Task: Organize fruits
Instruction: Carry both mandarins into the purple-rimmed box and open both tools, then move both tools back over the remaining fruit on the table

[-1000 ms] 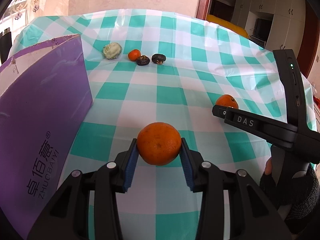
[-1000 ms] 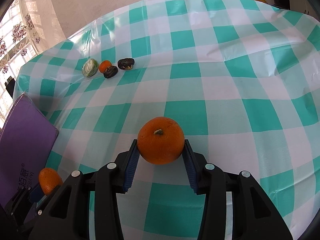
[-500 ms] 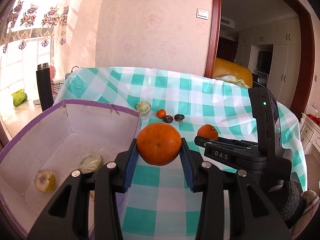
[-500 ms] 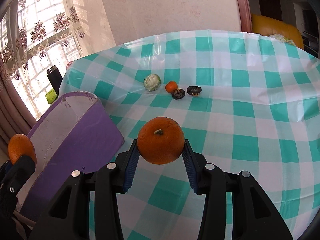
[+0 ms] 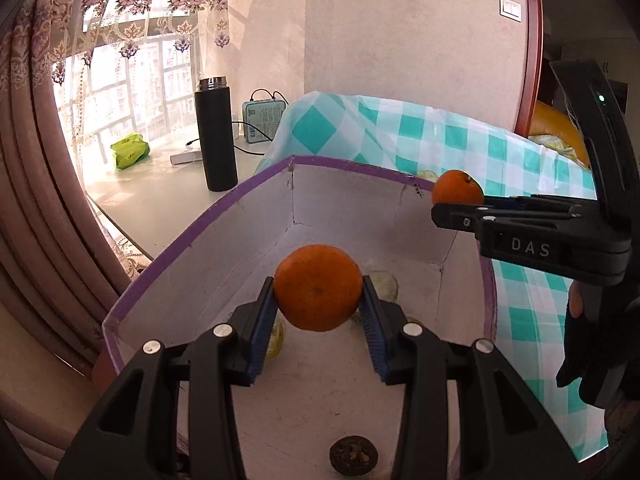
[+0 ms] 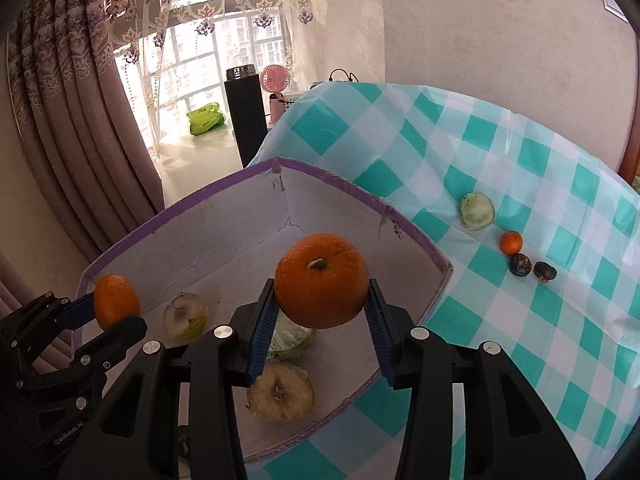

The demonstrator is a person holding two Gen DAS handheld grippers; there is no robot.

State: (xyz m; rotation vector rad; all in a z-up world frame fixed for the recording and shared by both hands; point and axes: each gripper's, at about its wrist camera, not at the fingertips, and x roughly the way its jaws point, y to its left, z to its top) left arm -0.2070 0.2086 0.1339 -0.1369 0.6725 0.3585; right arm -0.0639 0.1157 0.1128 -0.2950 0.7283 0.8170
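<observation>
Both grippers had risen from the checked tablecloth (image 6: 520,184) to hover over the purple box (image 5: 240,264). Left gripper (image 5: 319,300) clenched one orange (image 5: 318,286); right gripper (image 6: 321,300) clenched another orange (image 6: 321,280). Release appeared imminent. Four small fruits (image 6: 511,242) remained unsorted near the window (image 6: 224,52).

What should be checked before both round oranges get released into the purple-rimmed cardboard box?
1. Left gripper clamped on its round orange: ok.
2. Right gripper clamped on its stem-up round orange: ok.
3. Both oranges over the purple-rimmed cardboard box: ok.
4. Bare floor under each orange: cannot tell; pale cut fruit lies below.
5. Grippers apart from each other: ok.
</observation>
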